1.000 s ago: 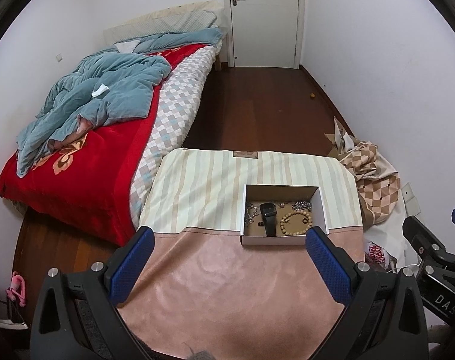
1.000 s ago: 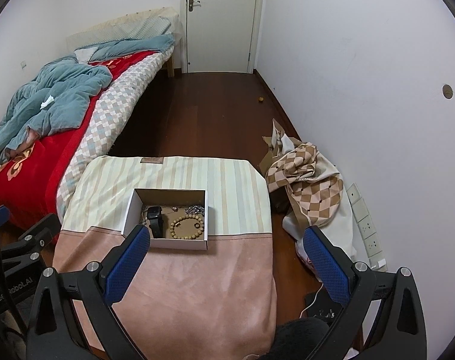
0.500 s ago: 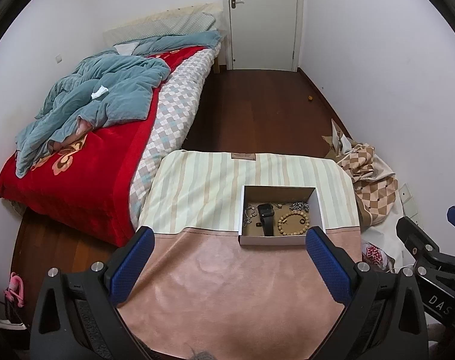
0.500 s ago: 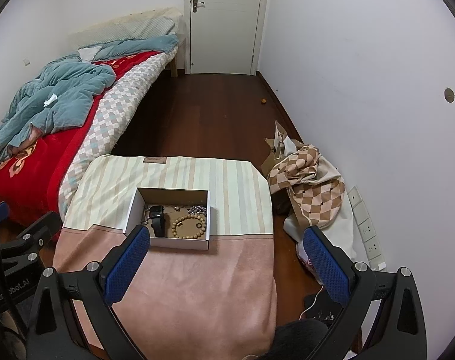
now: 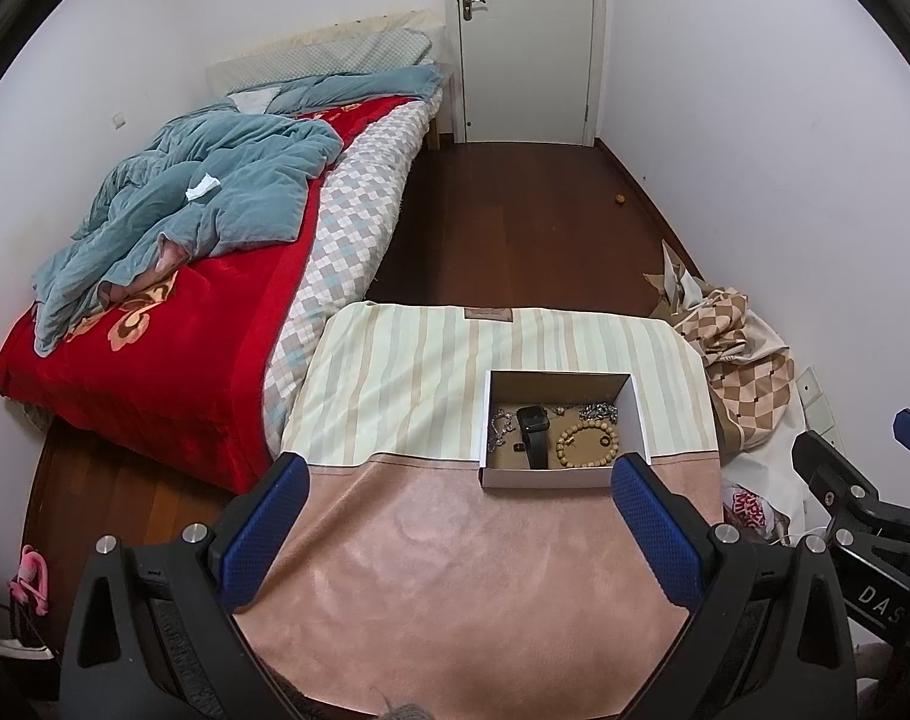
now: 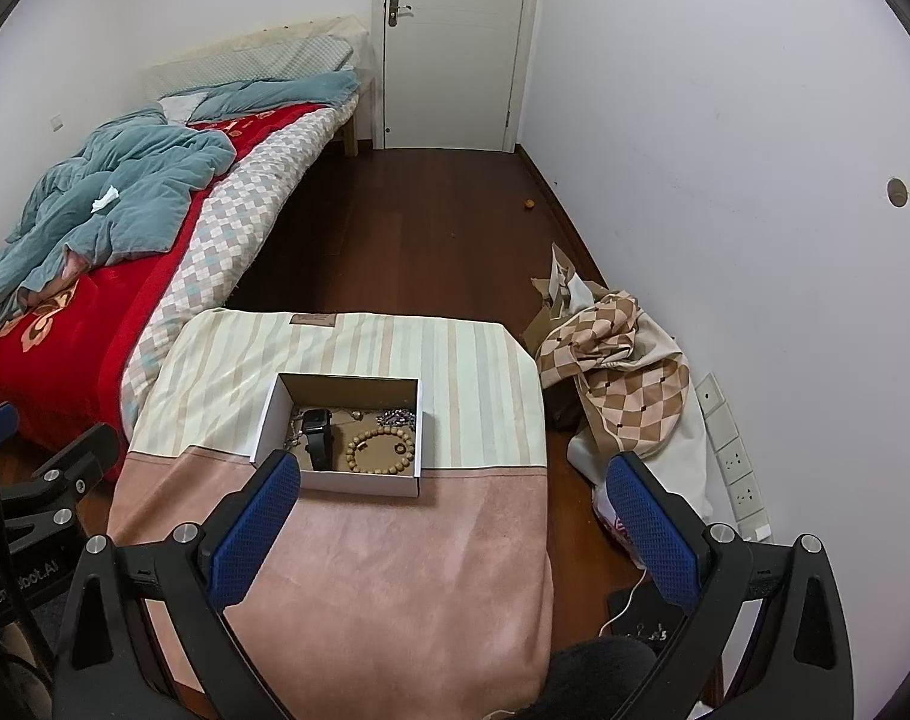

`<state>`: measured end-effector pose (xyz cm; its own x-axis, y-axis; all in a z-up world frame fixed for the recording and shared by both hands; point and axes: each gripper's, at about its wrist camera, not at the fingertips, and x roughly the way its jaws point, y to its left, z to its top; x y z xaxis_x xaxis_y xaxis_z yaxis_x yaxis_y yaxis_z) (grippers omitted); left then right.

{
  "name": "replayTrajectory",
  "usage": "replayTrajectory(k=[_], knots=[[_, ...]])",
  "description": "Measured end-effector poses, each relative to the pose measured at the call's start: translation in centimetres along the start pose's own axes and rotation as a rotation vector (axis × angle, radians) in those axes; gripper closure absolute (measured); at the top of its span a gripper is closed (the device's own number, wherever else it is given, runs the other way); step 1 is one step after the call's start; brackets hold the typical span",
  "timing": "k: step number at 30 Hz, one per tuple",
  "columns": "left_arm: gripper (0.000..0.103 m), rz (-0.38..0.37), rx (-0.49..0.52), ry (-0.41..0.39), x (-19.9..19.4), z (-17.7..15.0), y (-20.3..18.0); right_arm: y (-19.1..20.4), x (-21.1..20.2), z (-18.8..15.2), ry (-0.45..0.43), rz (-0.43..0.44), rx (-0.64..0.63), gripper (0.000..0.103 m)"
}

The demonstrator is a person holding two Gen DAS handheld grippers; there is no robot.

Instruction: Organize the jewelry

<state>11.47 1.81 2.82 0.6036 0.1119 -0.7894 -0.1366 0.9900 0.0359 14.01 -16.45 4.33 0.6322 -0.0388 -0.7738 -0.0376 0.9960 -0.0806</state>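
your left gripper [image 5: 455, 516] hangs with its fingers spread wide and nothing between them, above the pink near half of the cloth-covered table [image 5: 467, 588]. your right gripper [image 6: 449, 516] is likewise released and empty, above the same pink cloth.

beyond the pads, the open cardboard box [image 5: 560, 483] sits where the pink cloth meets the striped part, and all the jewelry lies inside it. the black watch [image 5: 533, 435] lies near the middle; judge it the heaviest and stiffest piece, so take it across the strap just below the case, not on the smooth face. the wooden bead bracelet [image 5: 587, 441] lies just beside it to the right; it looks light and limp, and round beads will likely roll in the pads, so pinch across one side of the loop. the silver chain [image 5: 599, 411] at the far right corner and the second chain [image 5: 500, 426] by the left wall look thin, slippery and prone to tangle; grip a bunched section. the box walls crowd both chains.

the right wrist view shows a small dark ring [image 6: 400, 449] inside the bracelet loop more plainly, plus the wall sockets [image 6: 734, 462]. the left wrist view shows more of the bed [image 5: 173, 312] and a pink object [image 5: 29, 576] on the floor. the door [image 5: 524, 39] stands shut at the far end.
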Motion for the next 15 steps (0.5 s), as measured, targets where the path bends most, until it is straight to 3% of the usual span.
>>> replayTrajectory(k=[15], knots=[[0.000, -0.007, -0.002, -0.002, -0.41, -0.26, 0.14, -0.17, -0.82, -0.11, -0.009, 0.002, -0.005, 0.000]])
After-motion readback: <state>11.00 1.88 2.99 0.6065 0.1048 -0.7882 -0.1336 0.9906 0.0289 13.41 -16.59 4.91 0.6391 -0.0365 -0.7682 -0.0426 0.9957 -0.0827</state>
